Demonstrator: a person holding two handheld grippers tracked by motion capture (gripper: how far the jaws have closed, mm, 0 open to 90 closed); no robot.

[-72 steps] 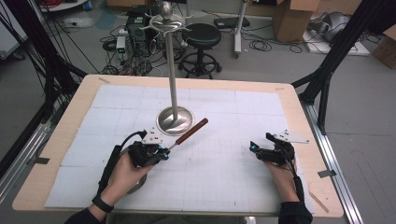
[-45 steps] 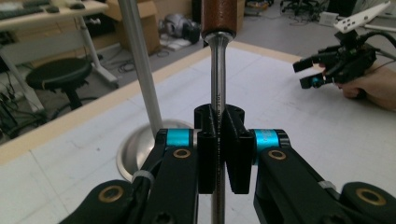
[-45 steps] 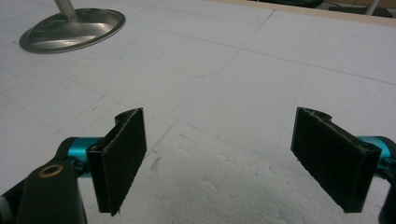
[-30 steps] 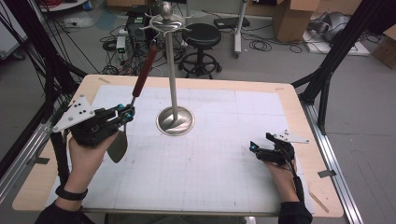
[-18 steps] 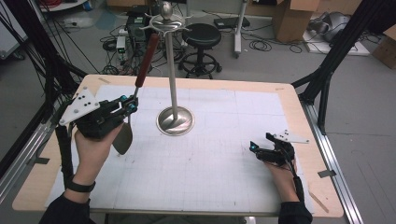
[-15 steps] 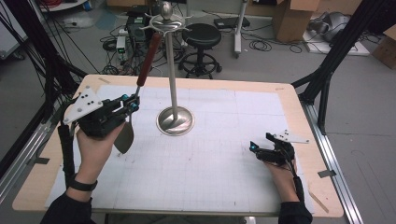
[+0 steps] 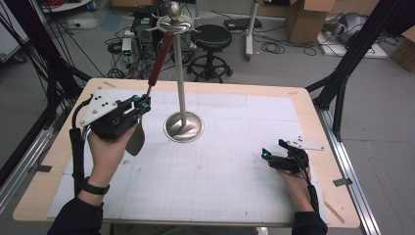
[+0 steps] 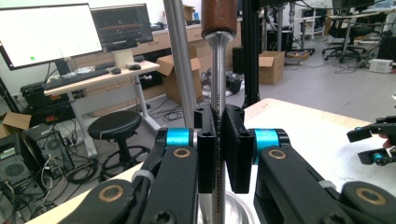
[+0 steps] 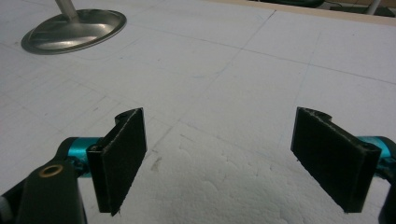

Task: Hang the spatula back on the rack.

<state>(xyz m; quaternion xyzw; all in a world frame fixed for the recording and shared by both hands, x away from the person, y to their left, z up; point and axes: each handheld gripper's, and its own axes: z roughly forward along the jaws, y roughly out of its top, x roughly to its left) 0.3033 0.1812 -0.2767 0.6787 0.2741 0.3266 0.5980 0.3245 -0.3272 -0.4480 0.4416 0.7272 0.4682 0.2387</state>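
Left tongs (image 7: 144, 104), left of frame centre in the high view, are clamped on the metal shaft of a spatula (image 7: 149, 93), held upright with its brown handle up beside the stand (image 7: 181, 73). Right tongs (image 9: 233, 154) gape empty, resting lower right on the tabletop (image 7: 220, 171). Likely step: hanging the spatula on the stand's top hooks; keep it vertical and clear of the pole.
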